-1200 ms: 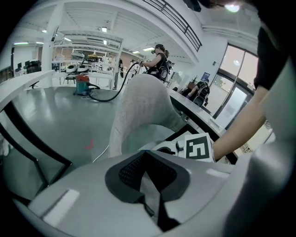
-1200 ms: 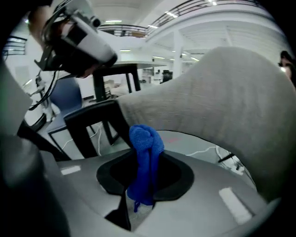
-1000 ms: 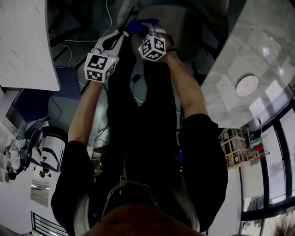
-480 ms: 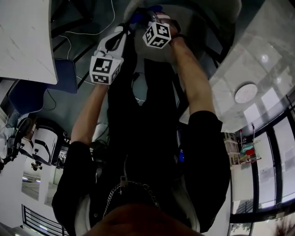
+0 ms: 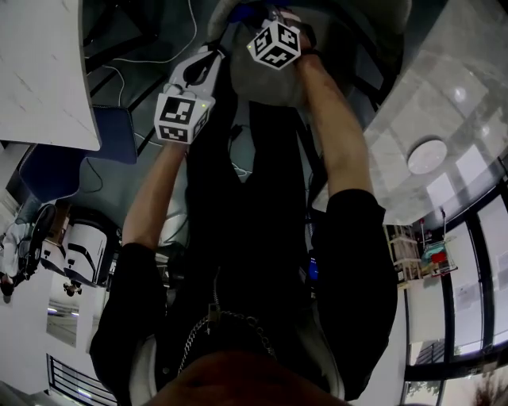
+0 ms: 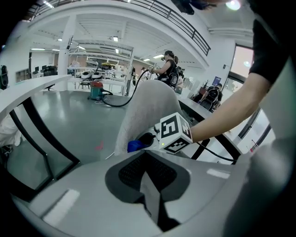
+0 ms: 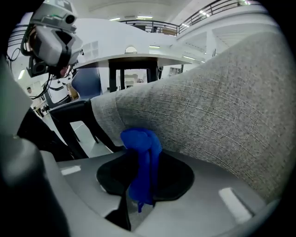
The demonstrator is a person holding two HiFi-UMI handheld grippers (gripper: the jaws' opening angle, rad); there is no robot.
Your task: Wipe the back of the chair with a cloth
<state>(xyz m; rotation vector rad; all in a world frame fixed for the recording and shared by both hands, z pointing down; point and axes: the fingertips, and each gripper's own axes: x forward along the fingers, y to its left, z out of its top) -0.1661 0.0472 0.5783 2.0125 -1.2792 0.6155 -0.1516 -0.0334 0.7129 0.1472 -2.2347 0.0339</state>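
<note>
The chair back point(image 7: 217, 111) is grey woven fabric and fills the right of the right gripper view; it also rises ahead in the left gripper view point(image 6: 148, 104). My right gripper point(image 7: 138, 183) is shut on a bunched blue cloth point(image 7: 141, 152), whose top presses against the fabric. In the head view the right gripper point(image 5: 255, 14) sits at the top edge on the chair back point(image 5: 266, 83), with the blue cloth point(image 5: 238, 9) just showing. My left gripper point(image 6: 148, 166) is shut with nothing in it, a little short of the chair and beside the right gripper's marker cube point(image 6: 175, 133).
A white table top point(image 5: 40, 71) lies at the left and a marbled surface point(image 5: 444, 95) at the right. Cables point(image 5: 151, 55) trail on the grey floor. Black table legs point(image 7: 69, 125) stand behind the chair. People point(image 6: 169, 69) work far off.
My right gripper has slid with the cloth along the chair back toward the top of the head view. The left gripper has shifted slightly the same way.
</note>
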